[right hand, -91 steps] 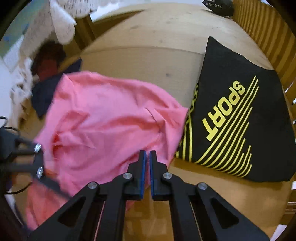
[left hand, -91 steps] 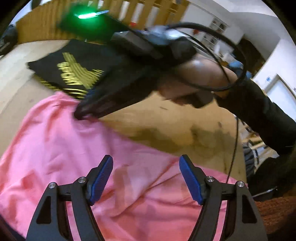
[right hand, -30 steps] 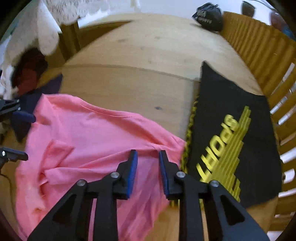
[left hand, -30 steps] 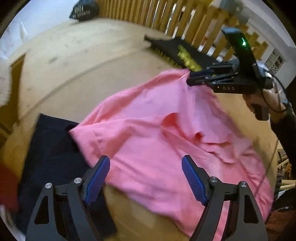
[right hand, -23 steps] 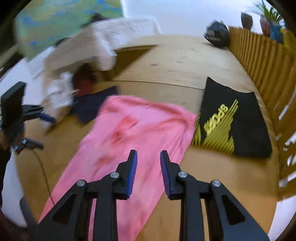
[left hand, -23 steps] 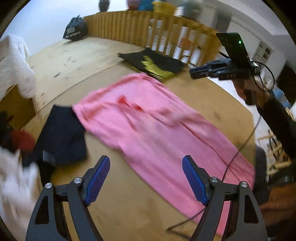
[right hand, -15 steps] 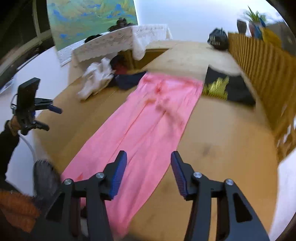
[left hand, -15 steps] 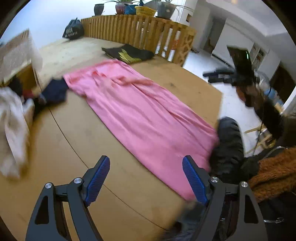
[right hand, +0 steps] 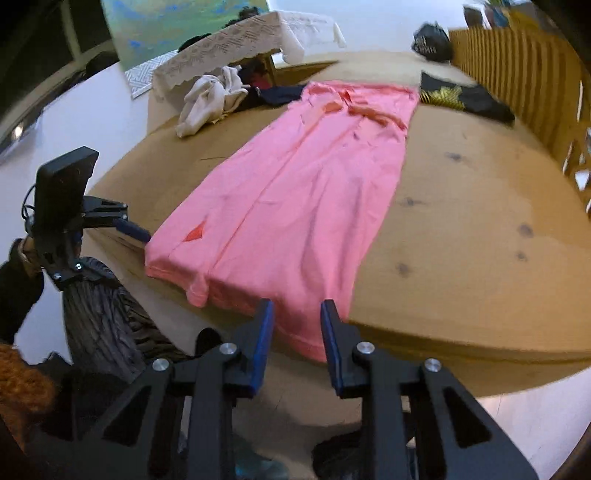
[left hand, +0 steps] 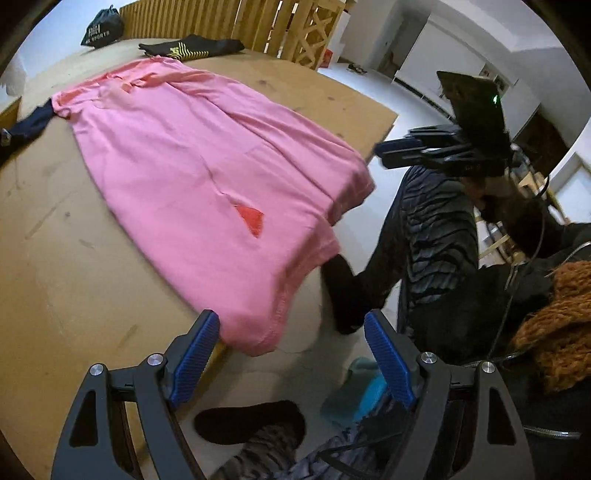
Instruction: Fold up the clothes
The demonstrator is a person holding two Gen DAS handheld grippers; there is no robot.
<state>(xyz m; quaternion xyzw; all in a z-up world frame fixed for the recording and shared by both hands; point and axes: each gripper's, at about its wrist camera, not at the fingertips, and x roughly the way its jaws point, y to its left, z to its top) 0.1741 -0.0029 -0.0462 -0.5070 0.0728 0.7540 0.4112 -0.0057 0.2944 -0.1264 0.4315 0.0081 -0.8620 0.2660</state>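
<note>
A pink garment (left hand: 192,158) lies stretched lengthwise on the wooden table (left hand: 55,266), its hem drooping over the near edge. My left gripper (left hand: 290,332) stands open just off that edge, one hem corner hanging between its blue pads without touching them. In the right wrist view the pink garment (right hand: 306,177) runs away from me, and my right gripper (right hand: 296,317) has the other hem corner between its jaws, which are closing; the pads are not pressing on the cloth. Each gripper also shows in the other's view: right gripper (left hand: 384,157), left gripper (right hand: 136,230).
A folded black shirt with yellow print (right hand: 465,98) lies beside the pink collar end, near a wooden railing (left hand: 258,22). A black bag (right hand: 432,37), a navy garment (left hand: 29,123) and a white clothes heap (right hand: 207,99) sit at the far side. The person's striped trousers (left hand: 436,229) are by the edge.
Both grippers have drawn back from the collar end to the hem end. The pink garment now lies stretched out full length. The right jaws widened, then narrowed again.
</note>
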